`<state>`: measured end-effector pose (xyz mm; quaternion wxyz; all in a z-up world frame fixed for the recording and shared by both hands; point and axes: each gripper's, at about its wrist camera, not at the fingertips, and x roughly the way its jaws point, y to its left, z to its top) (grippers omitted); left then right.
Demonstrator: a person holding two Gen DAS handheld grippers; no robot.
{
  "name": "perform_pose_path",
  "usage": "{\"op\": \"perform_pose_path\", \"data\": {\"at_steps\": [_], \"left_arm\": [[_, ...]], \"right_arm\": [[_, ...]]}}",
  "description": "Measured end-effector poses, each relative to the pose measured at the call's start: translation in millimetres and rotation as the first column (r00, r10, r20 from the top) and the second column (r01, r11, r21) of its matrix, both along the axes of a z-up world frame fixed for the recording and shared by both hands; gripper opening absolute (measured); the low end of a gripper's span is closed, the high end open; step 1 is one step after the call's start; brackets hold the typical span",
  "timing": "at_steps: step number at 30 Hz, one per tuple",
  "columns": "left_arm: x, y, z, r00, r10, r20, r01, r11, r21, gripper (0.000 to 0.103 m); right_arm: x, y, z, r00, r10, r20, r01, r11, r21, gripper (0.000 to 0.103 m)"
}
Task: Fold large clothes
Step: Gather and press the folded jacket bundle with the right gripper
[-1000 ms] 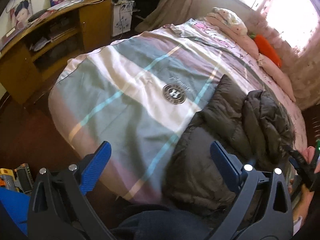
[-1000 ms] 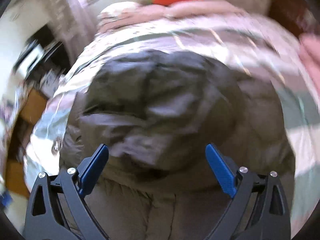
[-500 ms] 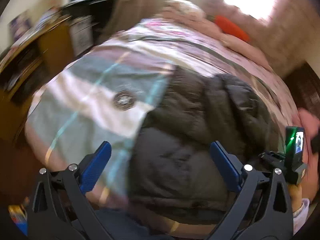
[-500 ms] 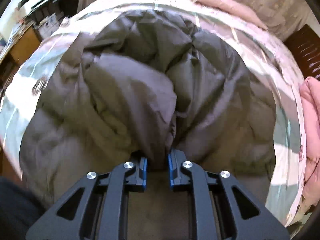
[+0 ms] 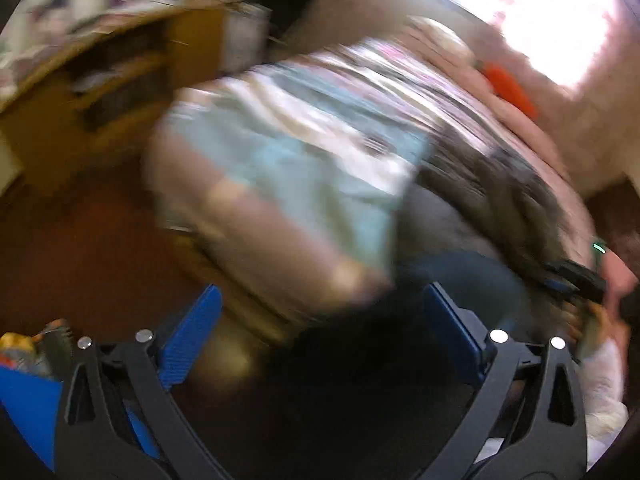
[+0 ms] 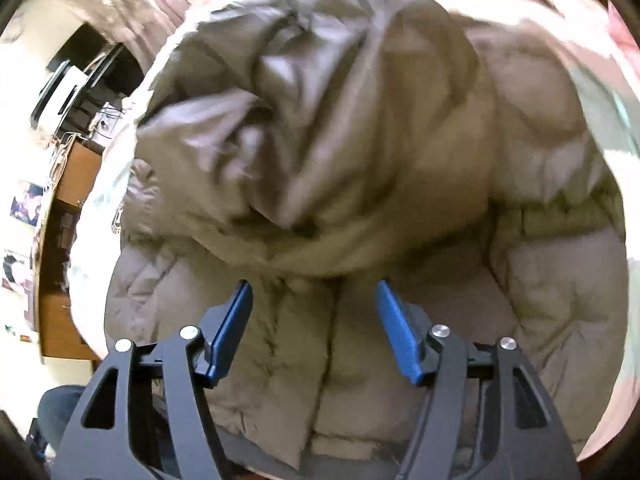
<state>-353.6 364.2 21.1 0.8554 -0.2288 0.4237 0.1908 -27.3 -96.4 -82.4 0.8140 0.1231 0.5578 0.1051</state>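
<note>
A large dark grey-brown puffer jacket [image 6: 360,160] lies crumpled on the bed, with a folded-over mass on its quilted body. My right gripper [image 6: 314,320] hovers just above the jacket's near part, jaws partly open and empty. In the blurred left wrist view the jacket [image 5: 492,184] lies on the right side of the bed. My left gripper [image 5: 320,332] is wide open and empty, off the bed's near edge, over the floor. The right gripper [image 5: 572,280] shows at the far right there.
The bed has a striped grey, white and teal cover [image 5: 304,152] with pink pillows and an orange cushion [image 5: 508,88] at its head. A wooden shelf unit [image 5: 100,80] stands to the left. Dark red floor [image 5: 80,240] lies between them. A bright window [image 5: 520,12] is behind.
My right gripper, shut on a jacket fold half a second ago, has opened and let it go. My left gripper swung left, away from the jacket, staying open.
</note>
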Motion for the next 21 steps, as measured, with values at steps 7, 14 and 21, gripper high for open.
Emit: {"op": "perform_pose_path", "data": {"at_steps": [7, 14, 21], "left_arm": [[-6.7, 0.8, 42.5, 0.983, -0.124, 0.134, 0.071, 0.936, 0.345, 0.101], [7.8, 75.3, -23.2, 0.993, -0.111, -0.029, 0.114, 0.923, 0.367, 0.101], [3.5, 167.3, -17.8, 0.993, 0.109, 0.044, -0.116, 0.974, 0.193, 0.101]], "right_arm": [[-5.9, -13.3, -19.2, 0.997, -0.066, -0.032, 0.066, 0.998, 0.004, 0.074], [-13.6, -49.9, -24.1, 0.98, -0.187, -0.064, 0.186, 0.982, -0.015, 0.074], [-35.8, -26.0, 34.1, 0.984, -0.134, 0.114, 0.13, 0.991, 0.036, 0.083]]}}
